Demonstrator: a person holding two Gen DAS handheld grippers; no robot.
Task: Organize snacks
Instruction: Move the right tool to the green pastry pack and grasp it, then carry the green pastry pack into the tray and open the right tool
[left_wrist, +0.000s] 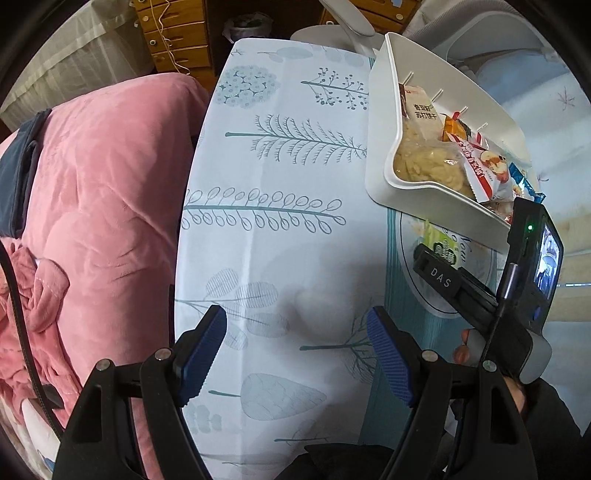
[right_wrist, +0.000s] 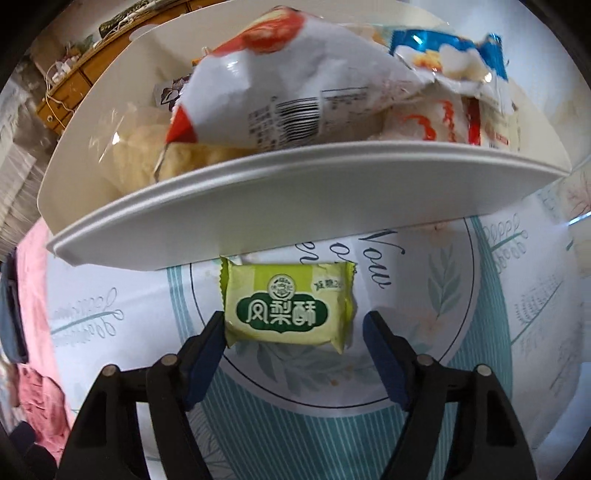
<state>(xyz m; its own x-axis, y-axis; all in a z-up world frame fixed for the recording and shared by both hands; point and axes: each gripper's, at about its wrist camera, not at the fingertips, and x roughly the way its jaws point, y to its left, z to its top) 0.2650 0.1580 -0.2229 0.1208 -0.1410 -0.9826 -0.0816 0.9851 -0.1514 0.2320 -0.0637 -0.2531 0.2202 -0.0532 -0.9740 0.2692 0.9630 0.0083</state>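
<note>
Right tongs (right_wrist: 293, 334) straddling green snack packet (right_wrist: 288, 304)

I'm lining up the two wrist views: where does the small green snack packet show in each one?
Left wrist view: the green snack packet peeks out at right, on the tablecloth just below the white tray's rim, partly hidden by the right tongs.
Right wrist view: green snack packet sits at centre, between the open tongs' tips, just below the tray rim.
Shared landmark: the white tray of snacks.
</note>
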